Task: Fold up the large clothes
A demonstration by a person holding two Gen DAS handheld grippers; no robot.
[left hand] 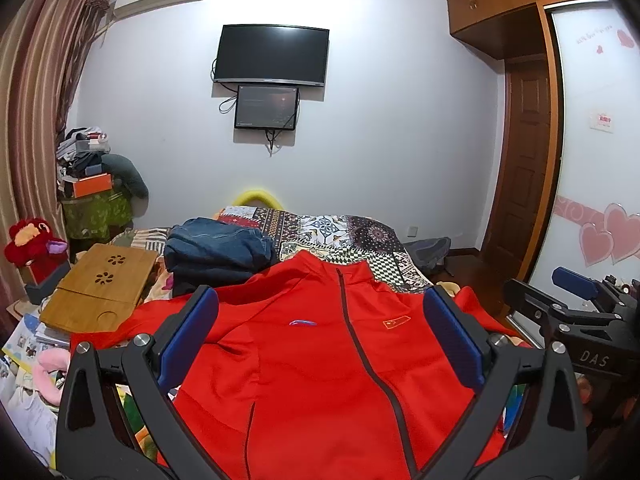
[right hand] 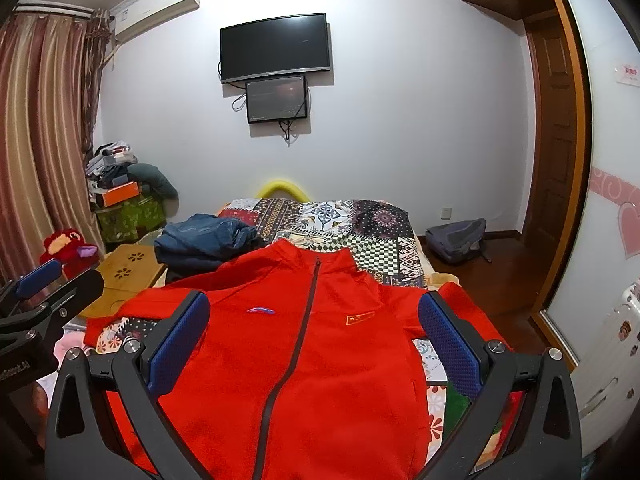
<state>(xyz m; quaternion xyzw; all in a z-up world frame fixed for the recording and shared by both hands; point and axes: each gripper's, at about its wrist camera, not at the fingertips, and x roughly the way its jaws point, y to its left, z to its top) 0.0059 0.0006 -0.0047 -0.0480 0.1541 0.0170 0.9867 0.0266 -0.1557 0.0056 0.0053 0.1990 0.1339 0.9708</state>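
Here's the red jacket [left hand: 320, 360], spread face up on the patchwork bed [left hand: 360, 236], zipped shut, collar pointing away from you and hem toward you. Its long axis runs straight out ahead of both tools, along the dark zipper [left hand: 360, 340].

Your left gripper [left hand: 320, 336] hangs above the chest with its blue pads wide apart, nothing between them. Your right gripper [right hand: 316, 340] does the same, jaws spread, nothing held, hovering over the front panel.

Now the relation that matters: in the left wrist view the zipper sits right of centre, so that tool is over the logo side, nearer the left sleeve [left hand: 120, 332]. In the right wrist view it leans slightly left of centre, putting that tool nearer the flag-badge side and the right sleeve [right hand: 460, 304].

So my read: each hand takes its own side, sleeves fold inward across that zipper line. Folded jeans [left hand: 218, 250] sit beyond the left shoulder, just beside it; mind them.
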